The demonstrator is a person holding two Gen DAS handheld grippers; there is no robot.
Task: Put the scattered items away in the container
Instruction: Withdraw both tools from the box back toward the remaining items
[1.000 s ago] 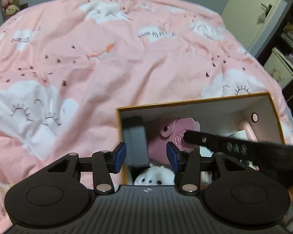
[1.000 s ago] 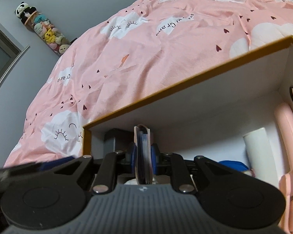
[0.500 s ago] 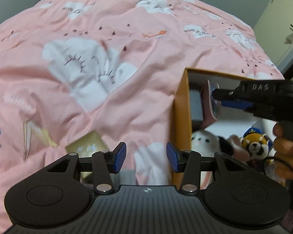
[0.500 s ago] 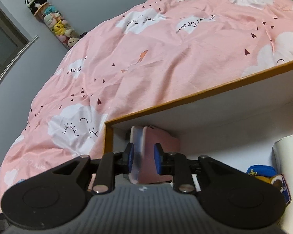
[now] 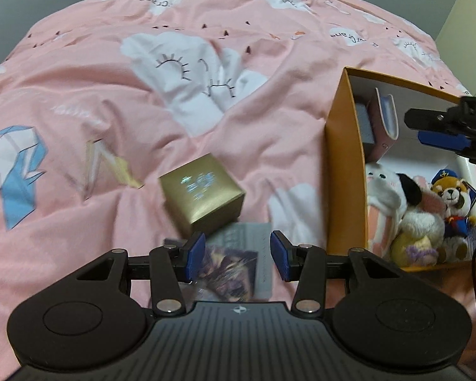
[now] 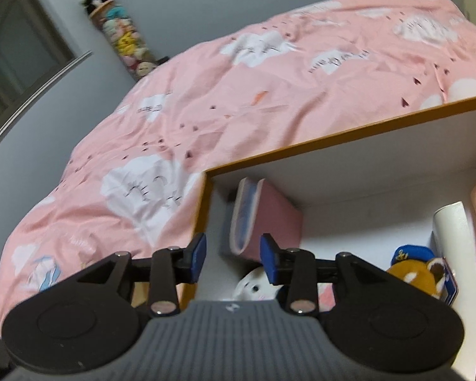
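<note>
The orange-sided box [image 5: 344, 171], white inside, sits on the pink cloud-print duvet [image 5: 111, 89]. In its far left corner one pink wallet [image 6: 263, 219] stands on edge, its blue-grey lining showing, against a grey block [image 5: 364, 125]. Two plush toys lie inside: a white one [image 5: 393, 200] and a red panda [image 5: 452, 203]. Outside, one gold box [image 5: 203, 195] rests by one printed card [image 5: 238, 260]. The left gripper [image 5: 236, 255] hangs wide and empty over the card; the right gripper [image 6: 232, 257] gapes empty before the wallet.
</note>
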